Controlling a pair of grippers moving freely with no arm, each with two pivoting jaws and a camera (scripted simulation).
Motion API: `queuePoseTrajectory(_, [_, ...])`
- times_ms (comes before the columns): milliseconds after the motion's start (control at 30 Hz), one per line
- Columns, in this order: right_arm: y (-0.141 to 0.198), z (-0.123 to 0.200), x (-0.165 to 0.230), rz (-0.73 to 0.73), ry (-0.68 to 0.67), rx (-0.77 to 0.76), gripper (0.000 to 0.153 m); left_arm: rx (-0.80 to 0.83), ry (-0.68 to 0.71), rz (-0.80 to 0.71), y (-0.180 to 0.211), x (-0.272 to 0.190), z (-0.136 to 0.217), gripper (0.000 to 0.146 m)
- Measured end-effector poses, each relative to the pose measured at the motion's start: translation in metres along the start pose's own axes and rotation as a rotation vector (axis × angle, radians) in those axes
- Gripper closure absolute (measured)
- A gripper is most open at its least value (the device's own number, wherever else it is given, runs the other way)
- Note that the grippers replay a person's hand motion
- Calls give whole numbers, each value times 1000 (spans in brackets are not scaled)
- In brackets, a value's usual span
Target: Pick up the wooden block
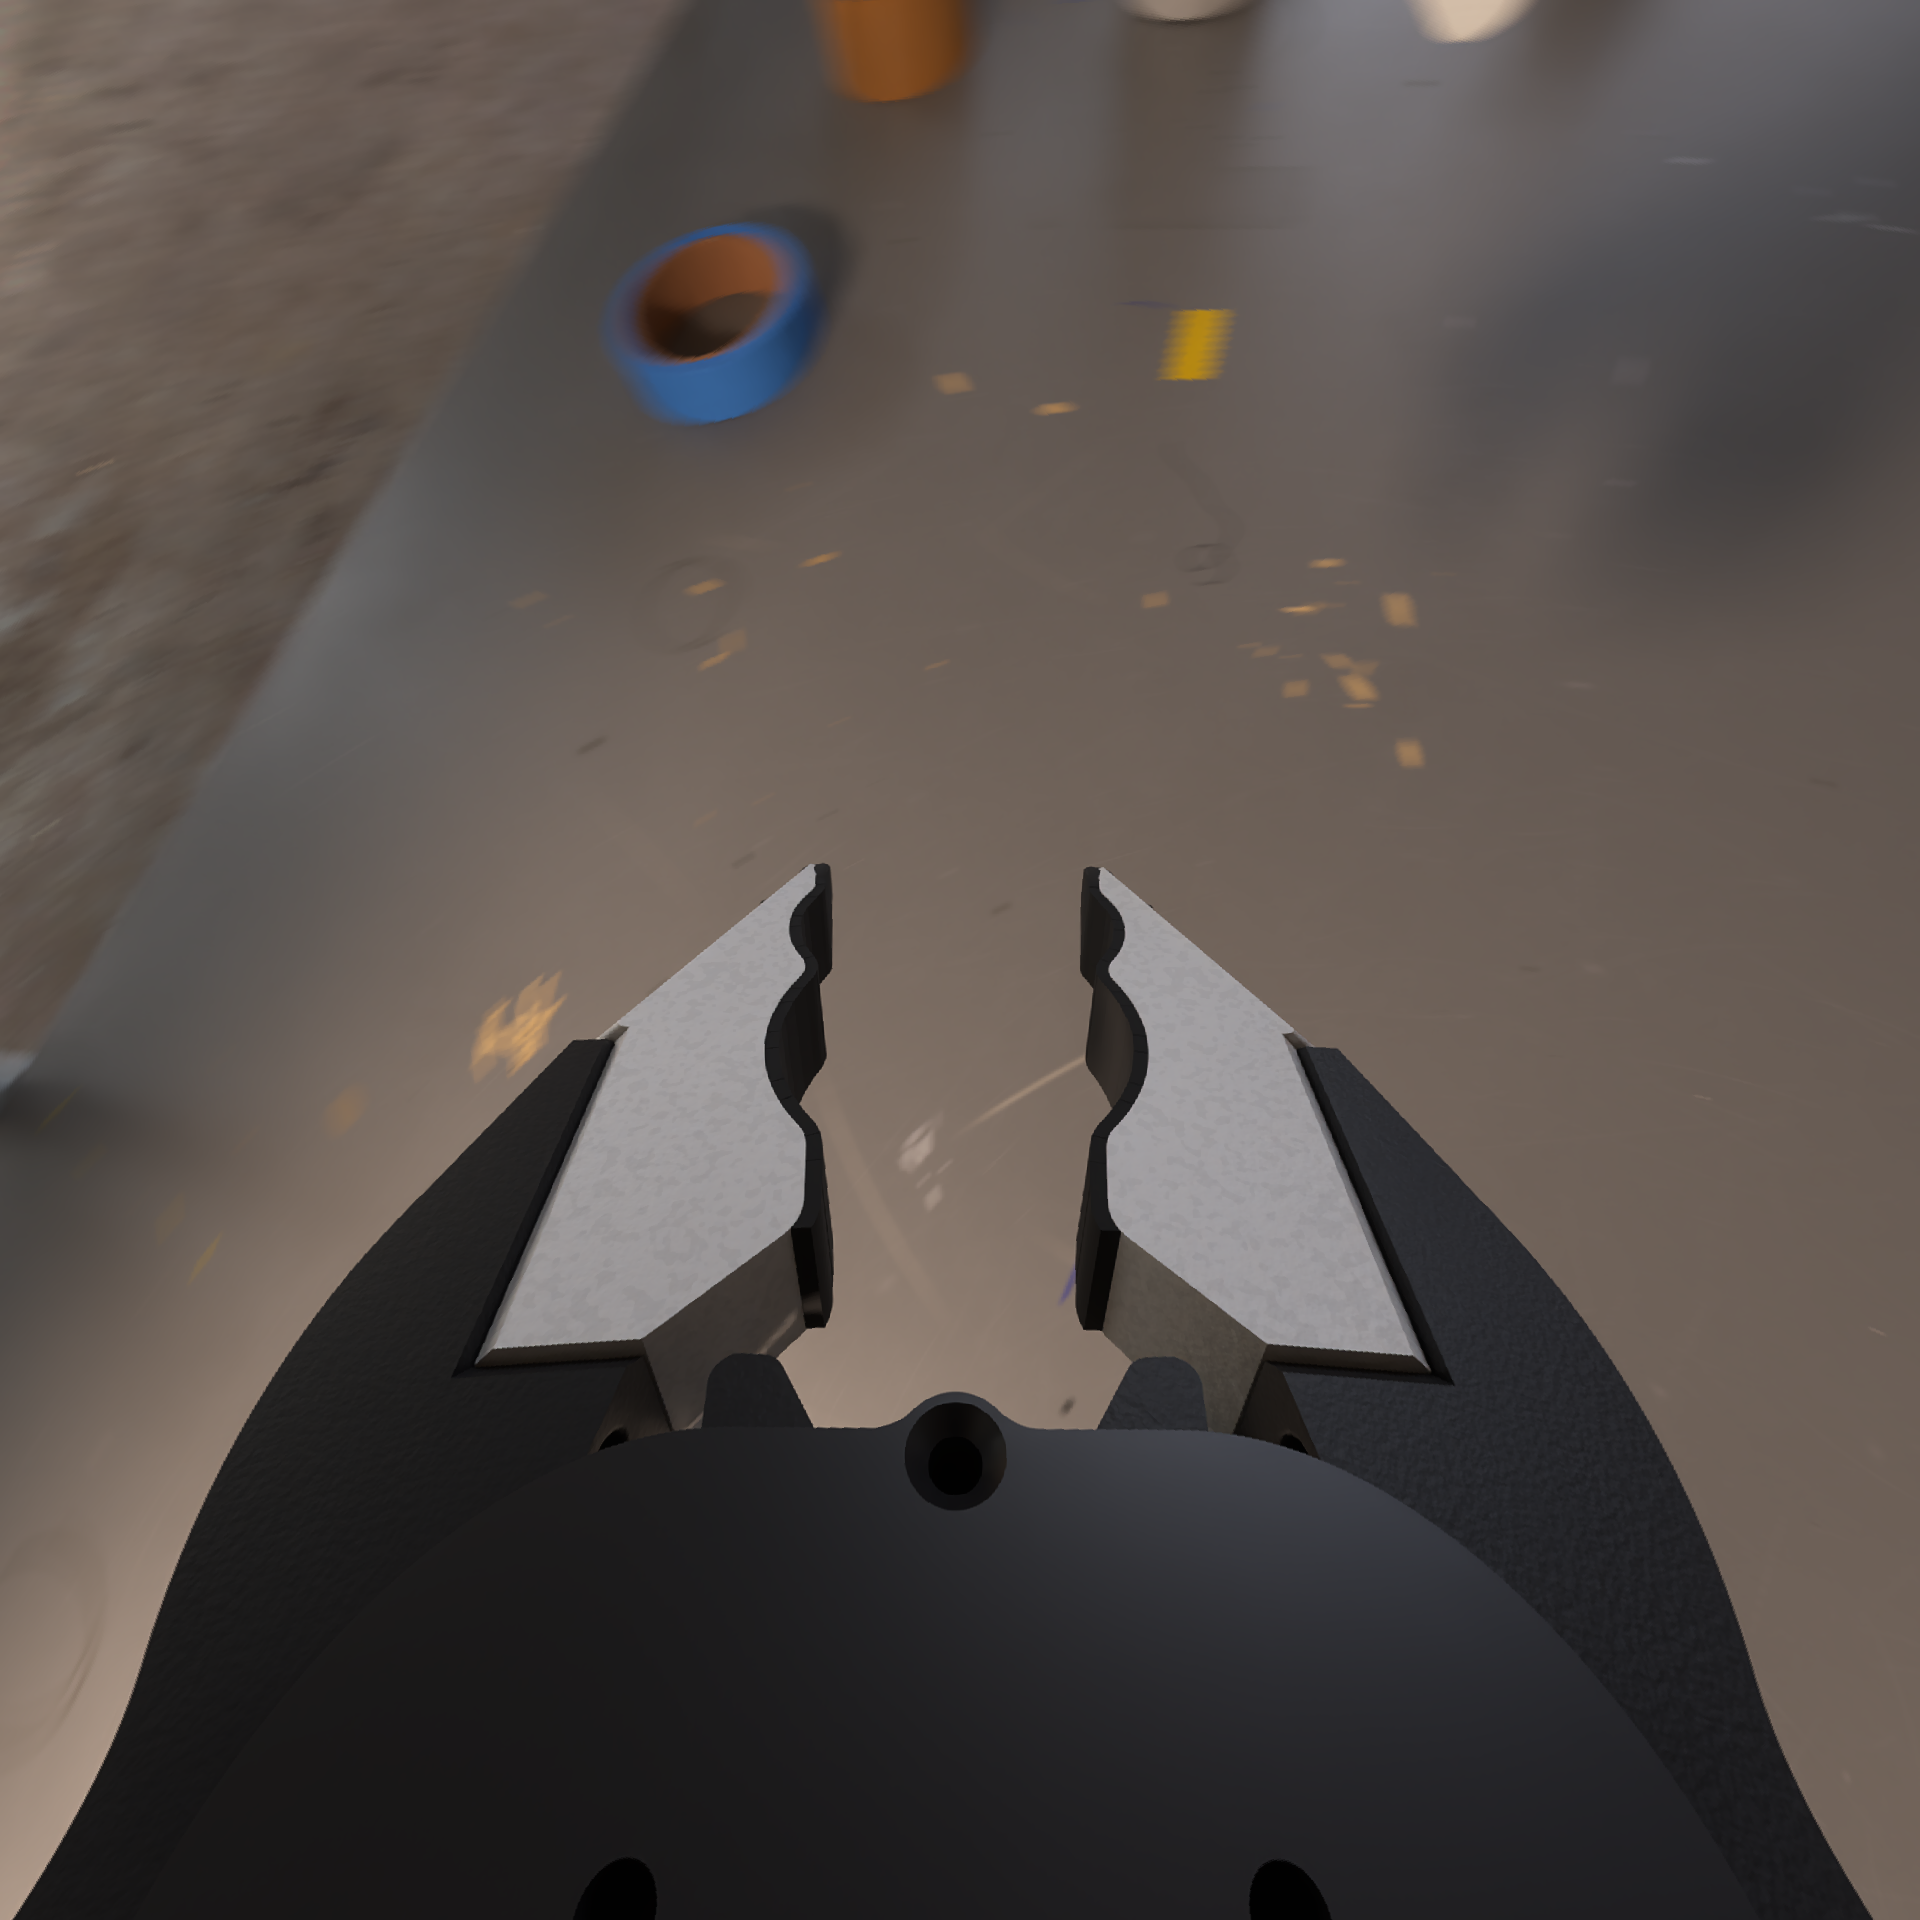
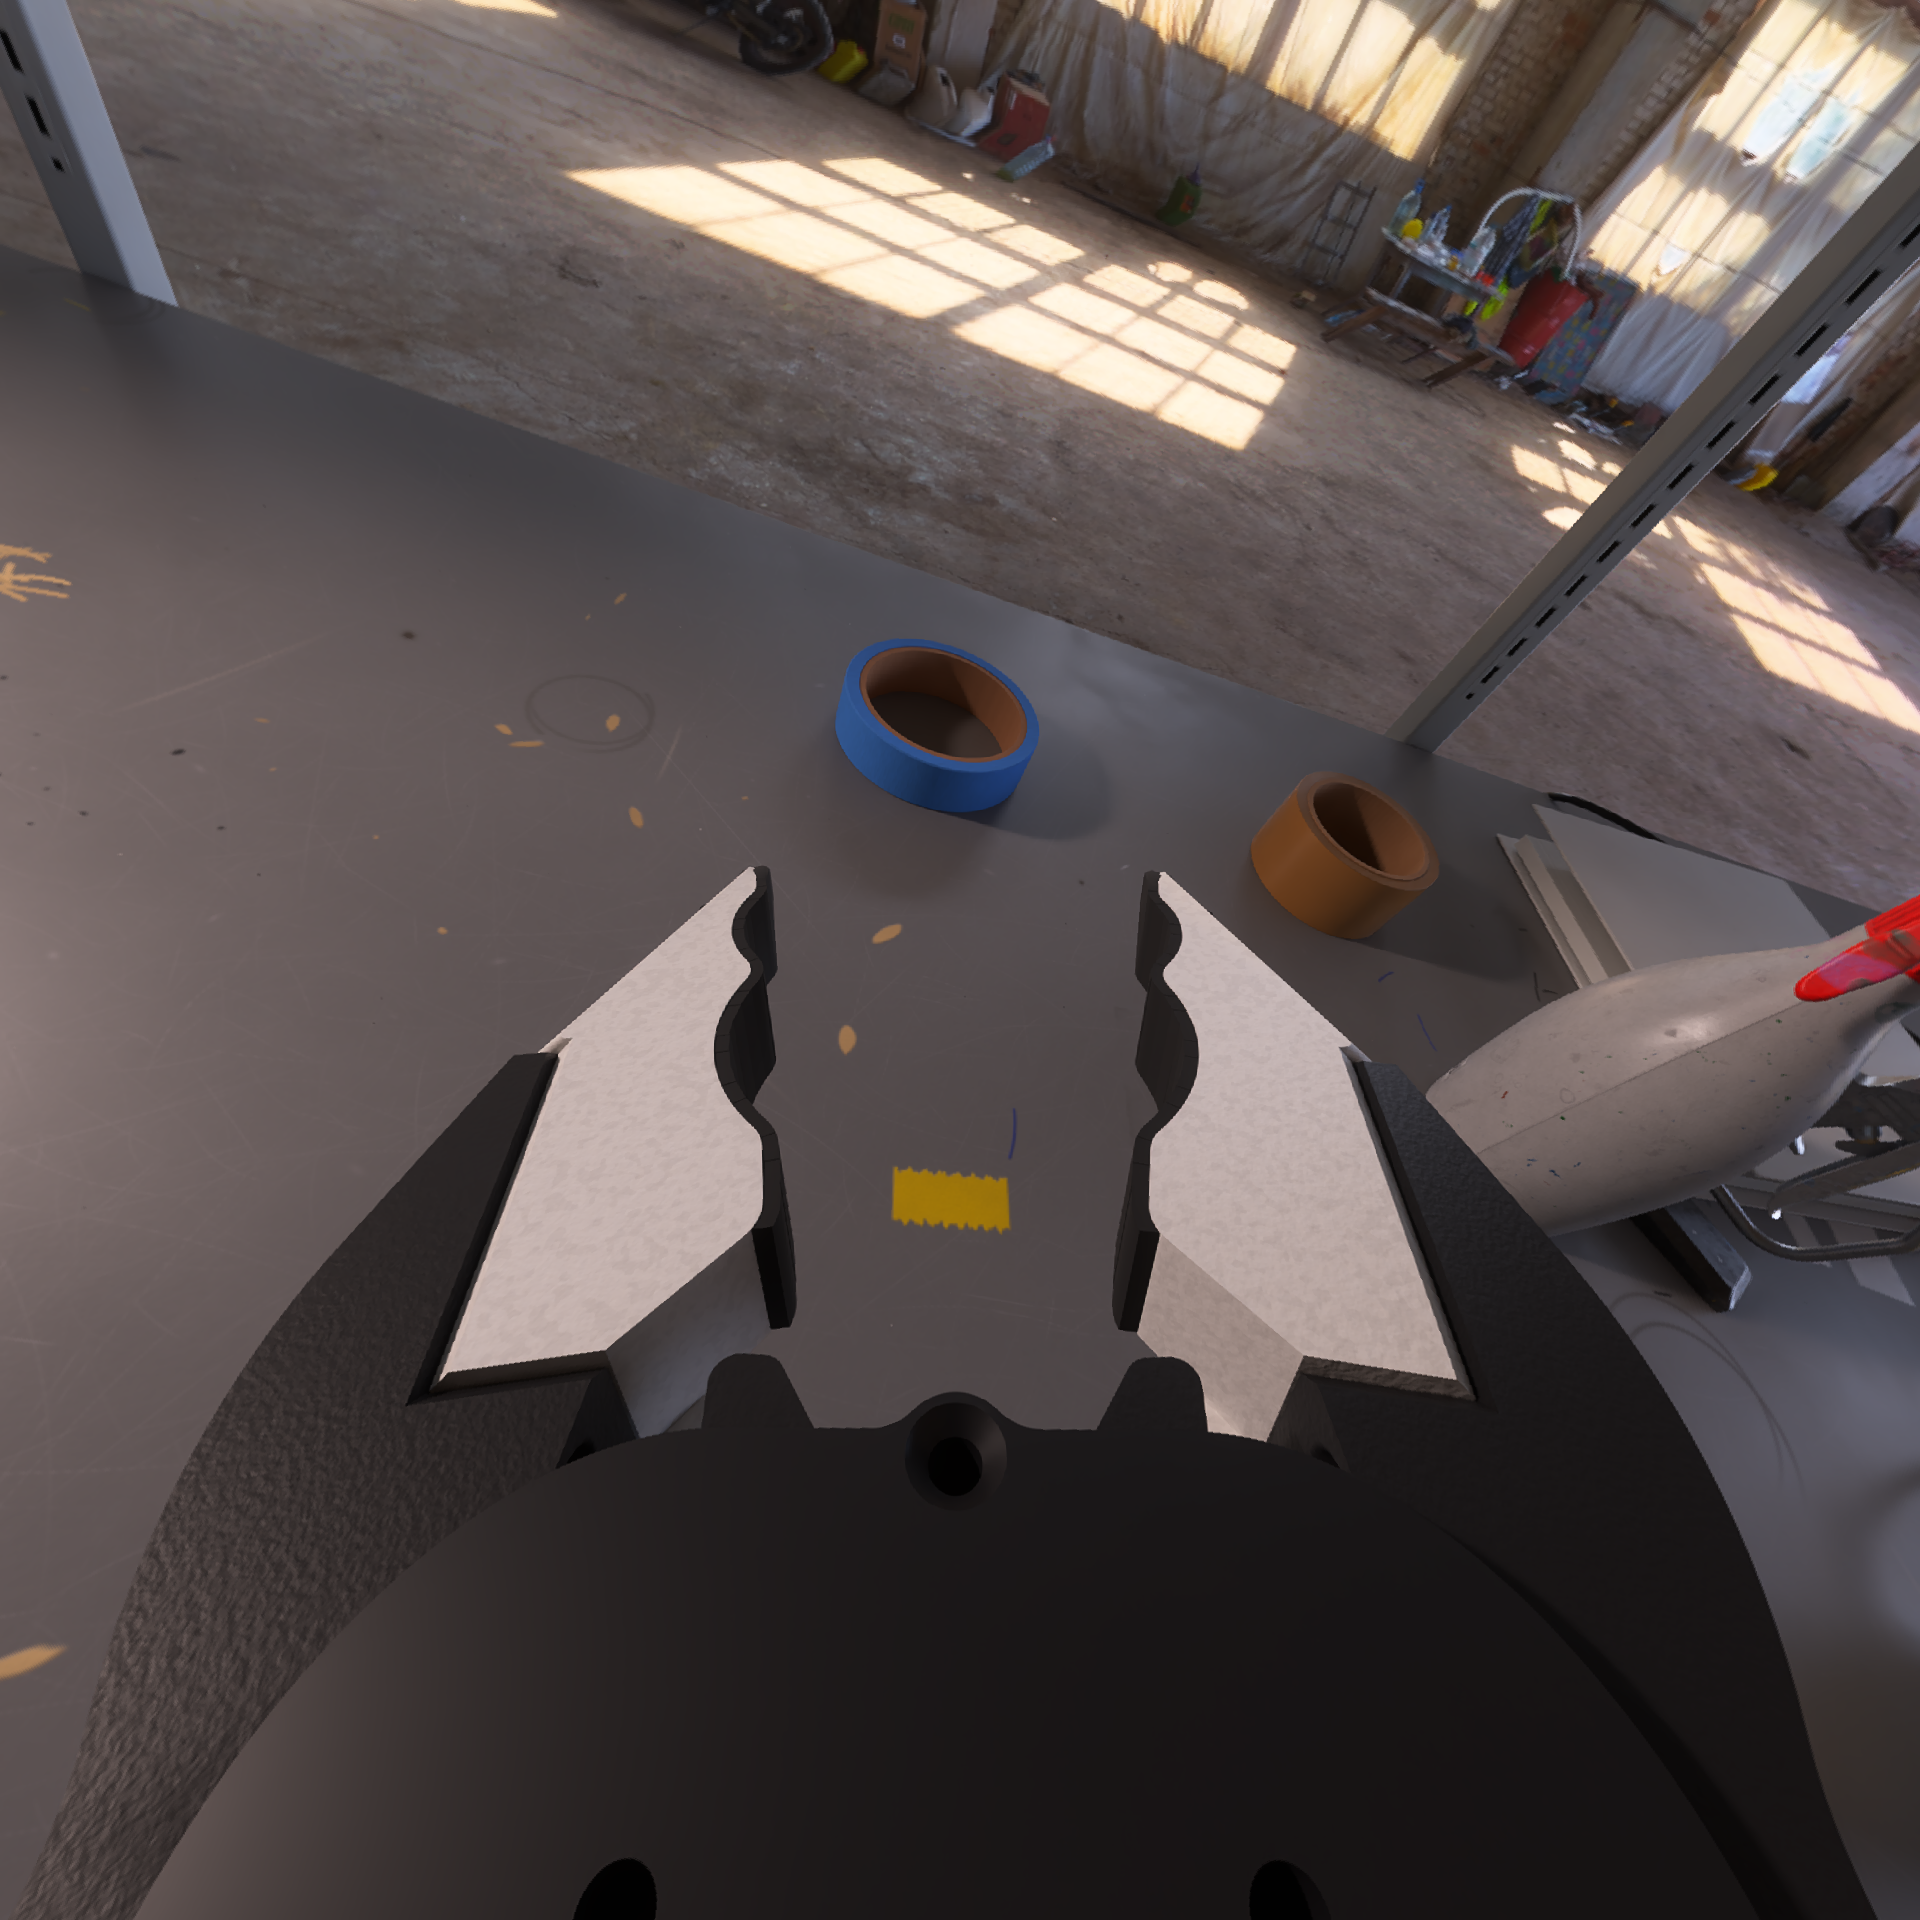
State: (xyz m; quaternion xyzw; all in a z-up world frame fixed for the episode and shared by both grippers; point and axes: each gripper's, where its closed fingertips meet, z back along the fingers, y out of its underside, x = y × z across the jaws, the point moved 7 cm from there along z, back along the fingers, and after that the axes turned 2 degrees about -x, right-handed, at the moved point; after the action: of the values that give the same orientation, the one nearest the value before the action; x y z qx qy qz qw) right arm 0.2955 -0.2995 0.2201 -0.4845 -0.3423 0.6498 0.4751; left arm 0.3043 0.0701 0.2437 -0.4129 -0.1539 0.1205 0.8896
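Hovering over the grey bench, both the left claw and right claw gape wide, empty, short of the blue tape roll.

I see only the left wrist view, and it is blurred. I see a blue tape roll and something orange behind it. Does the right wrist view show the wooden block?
Observer: No block there either. The orange thing is a short brown roll, standing right of the blue tape roll.
Operator: Is something else near it?
Observer: A grey spray bottle with a red trigger lies on its side, farther right.
Operator: Does the right gripper hold anything?
Observer: No, it is open and empty, above a yellow patch on the table.
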Motion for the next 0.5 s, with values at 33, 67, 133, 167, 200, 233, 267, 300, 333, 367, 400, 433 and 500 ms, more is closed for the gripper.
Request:
queuePoseTrajectory(33, [0,0,-1,-8,0,-5,82,2,-81,35,7,14,17,97])
queuePoseTrajectory(67, [1,0,-1,-13,-1,-5,82,16,-169,76,17,29,34,97])
queuePoseTrajectory(133, [2,0,-2,-13,1,1,82,85,-324,180,44,58,63,97])
queuePoseTrajectory(167, [3,0,-2,-10,3,7,82,131,-373,244,59,70,73,99])
queuePoseTrajectory(200, [3,-1,-2,-8,3,11,82,180,-409,310,75,82,82,100])
queuePoseTrajectory(233, [4,-1,-2,-7,2,15,82,232,-439,361,91,93,88,100])
queuePoseTrajectory(267, [4,-1,-1,-6,2,17,82,278,-466,389,107,102,92,100])
queuePoseTrajectory(300, [5,-2,-1,-4,1,19,82,319,-481,400,122,110,93,100])
queuePoseTrajectory(333, [5,-2,-1,-2,-2,22,82,353,-479,398,136,117,92,99])
queuePoseTrajectory(367, [6,-2,0,0,-4,25,82,380,-462,385,149,123,89,97])
queuePoseTrajectory(400, [6,-2,0,2,-5,29,82,406,-433,358,162,126,85,96])
queuePoseTrajectory(433, [7,-3,1,5,-8,31,82,438,-400,316,175,128,79,95])
queuePoseTrajectory(500, [8,-3,2,10,-11,43,82,520,-349,231,197,128,67,95])
